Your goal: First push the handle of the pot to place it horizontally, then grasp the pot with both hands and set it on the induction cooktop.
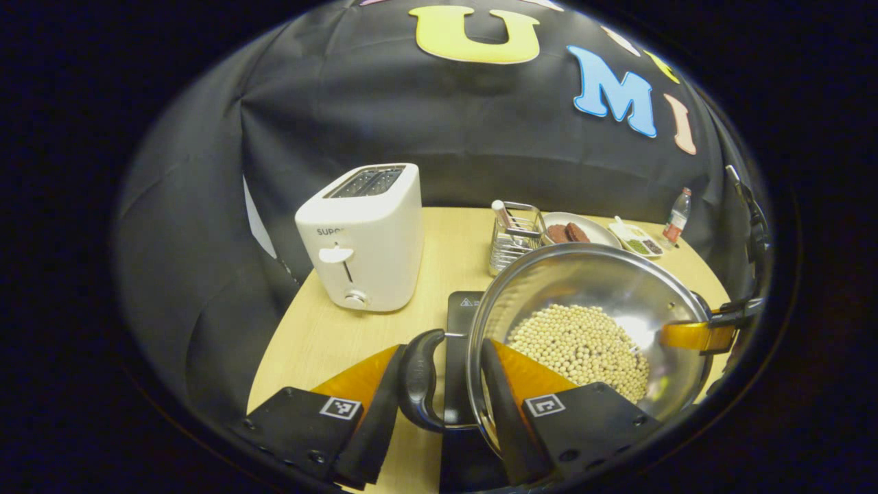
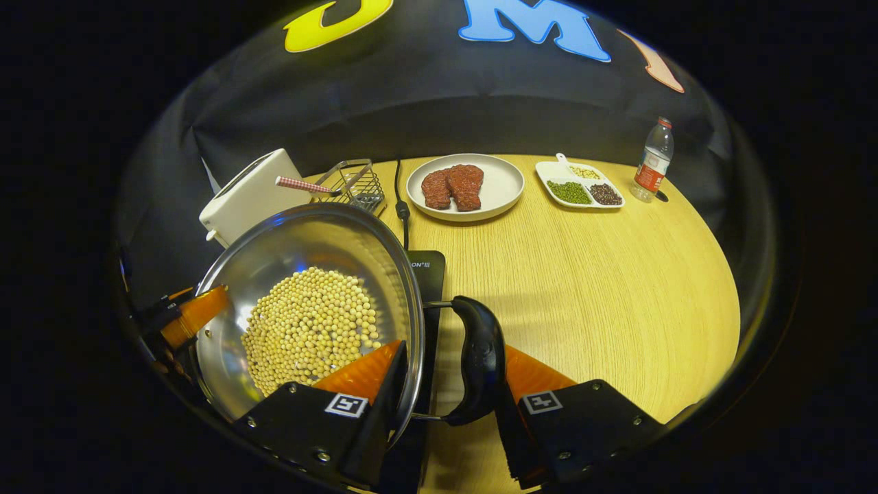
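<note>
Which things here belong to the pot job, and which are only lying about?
For the job:
- pot holding beans
- its side handles
- induction cooktop beneath it
- left gripper and right gripper, each astride a handle and the rim

Lying about:
- toaster
- wire rack
- plate with meat
- divided dish
- bottle

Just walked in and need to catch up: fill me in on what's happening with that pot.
A person is holding a steel pot of pale beans with two handheld grippers. The left gripper straddles one black side handle and the pot's rim; the right gripper does the same at the opposite handle. The pot sits over the black induction cooktop on the wooden table; whether it is resting on it or still lifted I cannot tell. A toaster stands behind.
</note>
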Available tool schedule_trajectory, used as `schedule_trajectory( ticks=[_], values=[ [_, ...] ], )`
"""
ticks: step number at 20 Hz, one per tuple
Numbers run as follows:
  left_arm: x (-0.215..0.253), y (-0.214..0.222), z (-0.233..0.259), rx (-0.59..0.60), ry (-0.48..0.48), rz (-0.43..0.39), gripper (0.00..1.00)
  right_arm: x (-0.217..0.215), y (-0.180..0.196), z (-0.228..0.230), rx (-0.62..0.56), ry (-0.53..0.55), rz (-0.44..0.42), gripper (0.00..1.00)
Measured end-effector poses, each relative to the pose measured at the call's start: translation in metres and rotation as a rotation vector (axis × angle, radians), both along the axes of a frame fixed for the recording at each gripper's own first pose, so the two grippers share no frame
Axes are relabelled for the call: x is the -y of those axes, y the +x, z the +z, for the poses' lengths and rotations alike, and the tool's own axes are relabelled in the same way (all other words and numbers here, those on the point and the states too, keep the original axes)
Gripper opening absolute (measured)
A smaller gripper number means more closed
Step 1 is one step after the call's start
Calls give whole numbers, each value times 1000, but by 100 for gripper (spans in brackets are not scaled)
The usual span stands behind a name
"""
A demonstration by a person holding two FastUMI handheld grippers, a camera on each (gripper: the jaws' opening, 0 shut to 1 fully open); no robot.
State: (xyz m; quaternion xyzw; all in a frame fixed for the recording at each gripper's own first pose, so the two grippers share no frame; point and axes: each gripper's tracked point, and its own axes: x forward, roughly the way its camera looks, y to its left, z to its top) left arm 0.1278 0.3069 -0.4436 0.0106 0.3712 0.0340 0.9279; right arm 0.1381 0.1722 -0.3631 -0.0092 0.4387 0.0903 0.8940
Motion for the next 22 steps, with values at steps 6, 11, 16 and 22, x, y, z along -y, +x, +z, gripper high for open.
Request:
schedule_trajectory(
  ticks=[6, 11, 16, 22],
  values=[
    [-11, -3, 38, 89, 10, 52, 82, 2, 2, 19, 65, -15, 9, 76],
    [0, -10, 96, 206, 32, 103, 94, 16, 9, 82, 234, 25, 11, 84],
    [63, -17, 174, 350, 13, 91, 96, 55, 8, 173, 423, 68, -38, 84],
    [159, -18, 286, 535, 20, 67, 93, 121, -18, 284, 617, 83, -27, 84]
  ],
)
